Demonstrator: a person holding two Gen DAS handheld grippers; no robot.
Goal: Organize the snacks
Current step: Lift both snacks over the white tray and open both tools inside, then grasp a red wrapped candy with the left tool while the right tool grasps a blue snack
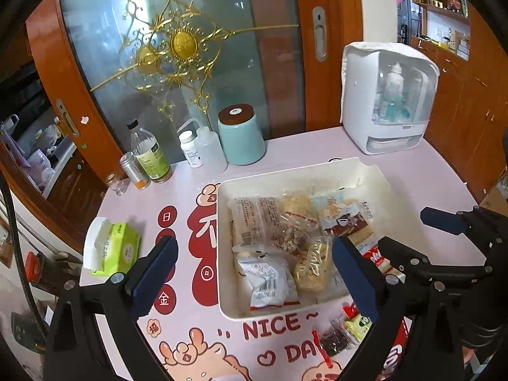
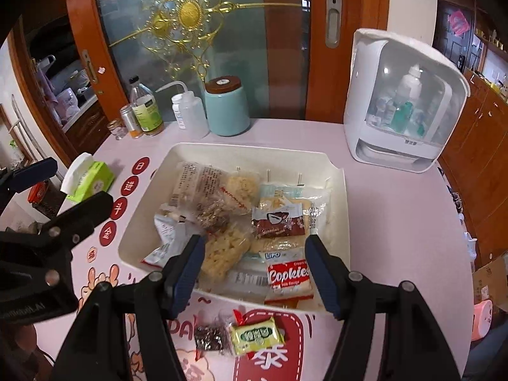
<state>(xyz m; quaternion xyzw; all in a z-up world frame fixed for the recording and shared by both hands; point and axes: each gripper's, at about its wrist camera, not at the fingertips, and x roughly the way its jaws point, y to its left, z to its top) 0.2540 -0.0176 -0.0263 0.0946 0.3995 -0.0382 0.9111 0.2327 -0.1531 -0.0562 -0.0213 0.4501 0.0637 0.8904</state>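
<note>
A white bin [image 1: 317, 171] [image 2: 344, 209] on the pink table holds several wrapped snacks, among them a red "Cookies" pack [image 2: 289, 274] and a brown-and-white pack [image 2: 277, 220]. Two snacks lie on the table in front of the bin: a green-and-yellow packet [image 2: 255, 336] [image 1: 358, 325] and a dark clear-wrapped one [image 2: 209, 338] [image 1: 335, 339]. My left gripper [image 1: 254, 282] is open and empty above the bin's near left. My right gripper [image 2: 254, 273] is open and empty above the bin's near edge and also shows in the left wrist view [image 1: 441, 219].
A green tissue box [image 1: 111, 247] [image 2: 90, 179] sits left of the bin. Bottles [image 1: 149, 155], a teal jar [image 1: 241, 136] [image 2: 227, 108] and a white cabinet box [image 1: 387, 98] [image 2: 403, 101] stand along the back by the glass door. The table edge curves off right.
</note>
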